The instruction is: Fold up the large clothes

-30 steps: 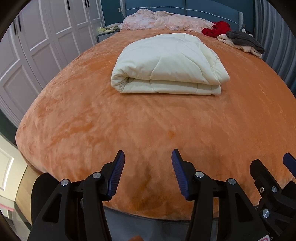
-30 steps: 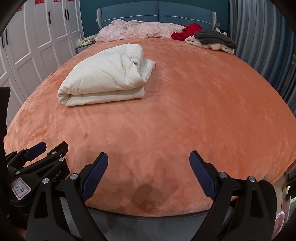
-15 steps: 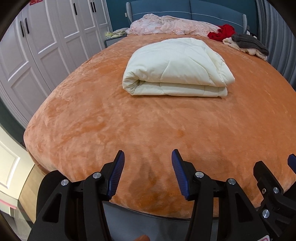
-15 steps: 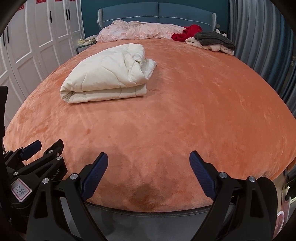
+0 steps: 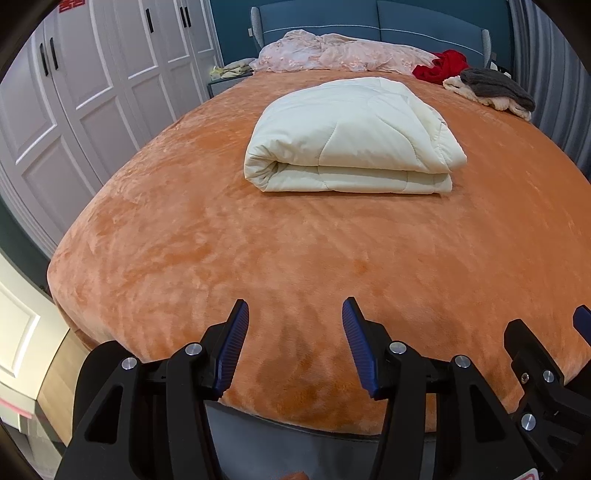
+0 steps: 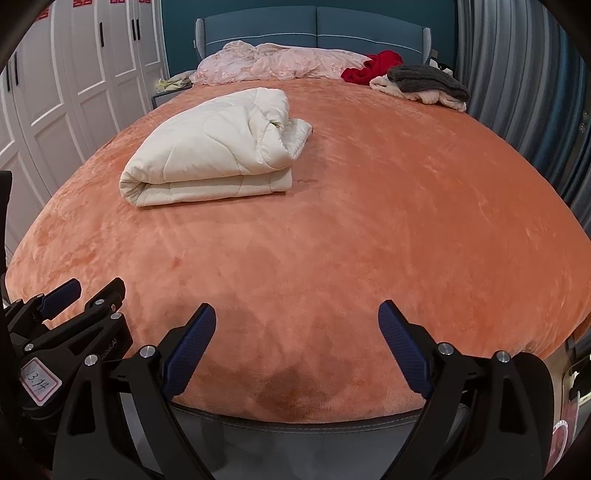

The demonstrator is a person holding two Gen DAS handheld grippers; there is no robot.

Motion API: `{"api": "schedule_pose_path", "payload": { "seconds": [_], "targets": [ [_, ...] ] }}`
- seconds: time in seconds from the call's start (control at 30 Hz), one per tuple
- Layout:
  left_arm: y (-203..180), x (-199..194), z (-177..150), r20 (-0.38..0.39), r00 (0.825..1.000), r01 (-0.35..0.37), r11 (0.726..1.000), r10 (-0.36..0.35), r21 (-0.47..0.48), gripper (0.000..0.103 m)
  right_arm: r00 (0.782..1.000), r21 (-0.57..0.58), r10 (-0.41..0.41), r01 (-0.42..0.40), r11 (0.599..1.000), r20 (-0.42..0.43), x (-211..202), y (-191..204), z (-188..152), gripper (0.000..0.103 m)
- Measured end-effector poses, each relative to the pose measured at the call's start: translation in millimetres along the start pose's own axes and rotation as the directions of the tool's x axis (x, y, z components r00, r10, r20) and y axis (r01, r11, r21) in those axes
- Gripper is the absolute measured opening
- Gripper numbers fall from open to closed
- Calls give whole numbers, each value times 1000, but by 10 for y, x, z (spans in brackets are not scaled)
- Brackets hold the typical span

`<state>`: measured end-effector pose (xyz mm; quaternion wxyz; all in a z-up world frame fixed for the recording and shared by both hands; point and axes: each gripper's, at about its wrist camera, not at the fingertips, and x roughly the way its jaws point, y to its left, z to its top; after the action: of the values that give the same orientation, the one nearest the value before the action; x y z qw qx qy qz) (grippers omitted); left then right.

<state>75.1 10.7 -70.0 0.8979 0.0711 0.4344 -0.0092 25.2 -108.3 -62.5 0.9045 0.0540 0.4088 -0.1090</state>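
Note:
A cream quilted comforter (image 5: 351,136) lies folded in a thick bundle on the orange bed cover (image 5: 258,258); it also shows in the right wrist view (image 6: 214,147), left of centre. My left gripper (image 5: 295,314) is open and empty at the foot edge of the bed, well short of the bundle. My right gripper (image 6: 297,314) is open wide and empty, also at the foot edge. The left gripper (image 6: 81,291) shows at the lower left of the right wrist view.
A pink blanket (image 6: 273,62) lies crumpled by the blue headboard (image 6: 314,26). Red (image 6: 373,66), grey (image 6: 424,77) and cream clothes are piled at the far right corner. White wardrobe doors (image 5: 92,74) stand on the left, grey curtains (image 6: 517,74) on the right.
Both grippers have drawn back and lifted slightly from the bed, so the folded comforter looks a little farther away. Both stay open and empty.

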Motion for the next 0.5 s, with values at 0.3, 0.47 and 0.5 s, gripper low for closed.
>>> {"api": "schedule_pose_path", "payload": {
  "seconds": [0.3, 0.47, 0.5],
  "targets": [
    [-6, -2, 3, 12, 1000, -16, 1000, 16, 2, 51, 1000, 0, 2, -2, 1000, 0, 5, -16, 2, 87],
    [-4, 0, 5, 10, 1000, -17, 1000, 17, -6, 51, 1000, -2, 2, -2, 1000, 0, 7, -27, 3, 87],
    [-3, -1, 6, 9, 1000, -15, 1000, 15, -8, 51, 1000, -2, 1, -1, 1000, 2, 5, -27, 2, 87]
  ]
}}
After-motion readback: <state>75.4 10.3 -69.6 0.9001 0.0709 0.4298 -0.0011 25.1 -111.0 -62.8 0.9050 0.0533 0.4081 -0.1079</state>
